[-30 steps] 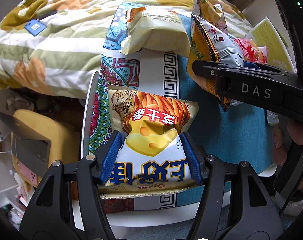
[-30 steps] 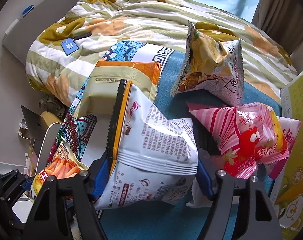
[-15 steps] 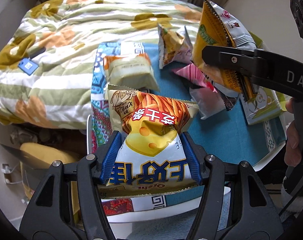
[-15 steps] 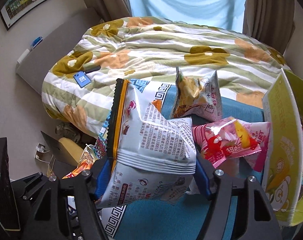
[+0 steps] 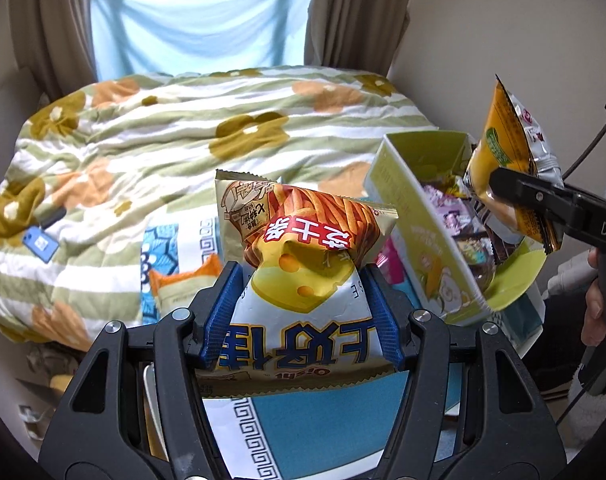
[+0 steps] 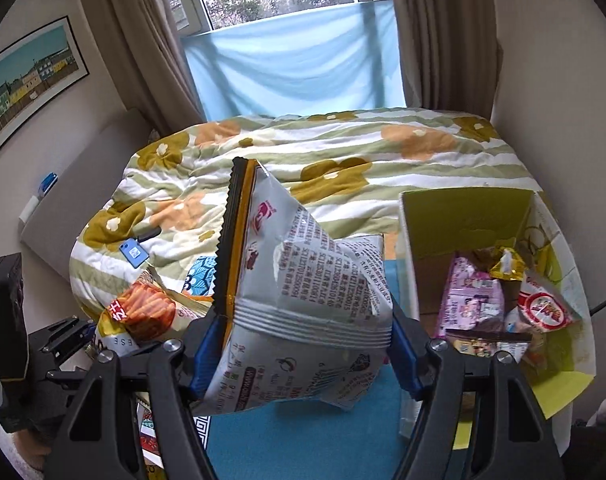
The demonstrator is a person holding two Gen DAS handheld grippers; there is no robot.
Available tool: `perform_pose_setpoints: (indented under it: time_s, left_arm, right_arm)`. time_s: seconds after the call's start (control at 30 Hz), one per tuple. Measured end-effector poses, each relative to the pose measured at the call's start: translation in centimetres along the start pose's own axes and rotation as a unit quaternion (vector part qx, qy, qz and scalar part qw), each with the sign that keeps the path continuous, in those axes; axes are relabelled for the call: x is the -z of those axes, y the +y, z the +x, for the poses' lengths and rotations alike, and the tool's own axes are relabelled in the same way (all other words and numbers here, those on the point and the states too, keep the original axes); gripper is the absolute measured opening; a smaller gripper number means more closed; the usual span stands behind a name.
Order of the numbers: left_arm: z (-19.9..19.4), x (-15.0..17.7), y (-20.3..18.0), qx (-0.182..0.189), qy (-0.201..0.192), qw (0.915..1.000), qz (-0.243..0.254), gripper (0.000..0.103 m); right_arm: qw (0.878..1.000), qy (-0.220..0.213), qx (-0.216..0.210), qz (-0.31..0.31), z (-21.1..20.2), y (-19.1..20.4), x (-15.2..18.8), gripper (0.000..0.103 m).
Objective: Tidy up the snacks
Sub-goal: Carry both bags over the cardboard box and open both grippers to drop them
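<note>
My left gripper is shut on an orange, yellow and white cheese-stick bag, held up above the table's blue patterned cloth. My right gripper is shut on a silver bag with an orange and black sealed edge. In the left wrist view that right gripper holds the bag over the open yellow-green box. From the right wrist view the box stands to the right and holds several snack packs. The cheese-stick bag shows at lower left there.
A cream and orange snack bag and a pink one lie on the cloth behind the held bag. Beyond the table is a bed with a flowered quilt and a blue tag. A person's hand grips the right handle.
Both grippers have risen with their bags and tipped up, so the table has dropped low in view. The right bag has moved to the right over the box, which has come into view.
</note>
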State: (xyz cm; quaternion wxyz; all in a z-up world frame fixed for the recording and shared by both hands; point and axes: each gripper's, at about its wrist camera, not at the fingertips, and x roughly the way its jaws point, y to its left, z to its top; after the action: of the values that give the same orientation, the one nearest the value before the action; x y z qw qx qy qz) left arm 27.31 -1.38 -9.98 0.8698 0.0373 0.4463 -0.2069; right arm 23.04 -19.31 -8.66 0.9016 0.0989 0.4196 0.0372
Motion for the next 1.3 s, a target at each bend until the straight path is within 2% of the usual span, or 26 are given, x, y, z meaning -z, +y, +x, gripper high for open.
perform_pose_setpoints:
  time_s: [0.17, 0.33, 0.43, 0.6, 0.73, 0.8, 0.83, 1.07, 1.2, 1.3]
  left_arm:
    - [2.1, -4.2, -6.1, 0.011, -0.016, 0.9998, -0.003, 0.058]
    - [6.0, -8.0, -13.0, 0.02, -0.021, 0.9996, 0.005, 0.058]
    - [8.9, -9.8, -16.6, 0.025, -0.017, 0.9995, 0.007, 0.058]
    - [14.5, -12.0, -20.8, 0.013, 0.009, 0.9999, 0.002, 0.058]
    - [17.8, -12.6, -22.3, 0.006, 0.02, 0.9998, -0.001, 0.063]
    - [19.0, -12.8, -22.9, -0.014, 0.029, 0.9995, 0.002, 0.093]
    - [19.1, -12.7, -22.9, -0.025, 0.028, 0.9993, 0.004, 0.096]
    - [17.1, -10.5, -21.3, -0.048, 0.033, 0.9982, -0.013, 0.096]
    - [15.4, -9.2, -19.7, -0.045, 0.032, 0.9975, -0.044, 0.096]
    - [14.7, -8.7, -19.2, -0.05, 0.036, 0.997, -0.047, 0.096]
  right_arm:
    - [1.0, -0.018, 0.009, 0.014, -2.1, -6.1, -1.6, 0.067]
    - [0.999, -0.029, 0.018, 0.015, -3.4, -12.8, -3.3, 0.067]
    - [0.999, -0.031, 0.019, 0.02, -3.5, -16.8, -4.2, 0.067]
    - [1.0, -0.016, 0.012, 0.021, -2.3, -22.0, -5.4, 0.067]
    - [1.0, 0.004, 0.001, 0.024, -0.5, -24.8, -6.2, 0.067]
    - [0.999, 0.012, -0.008, 0.03, 0.3, -26.1, -6.3, 0.067]
    - [0.999, 0.016, -0.013, 0.033, 0.6, -26.6, -6.3, 0.067]
    - [0.998, 0.033, -0.022, 0.041, 2.2, -28.4, -5.9, 0.067]
    - [0.999, 0.037, -0.011, 0.02, 2.6, -28.0, -5.9, 0.067]
    - [0.999, 0.036, -0.009, -0.001, 3.1, -27.5, -6.4, 0.067]
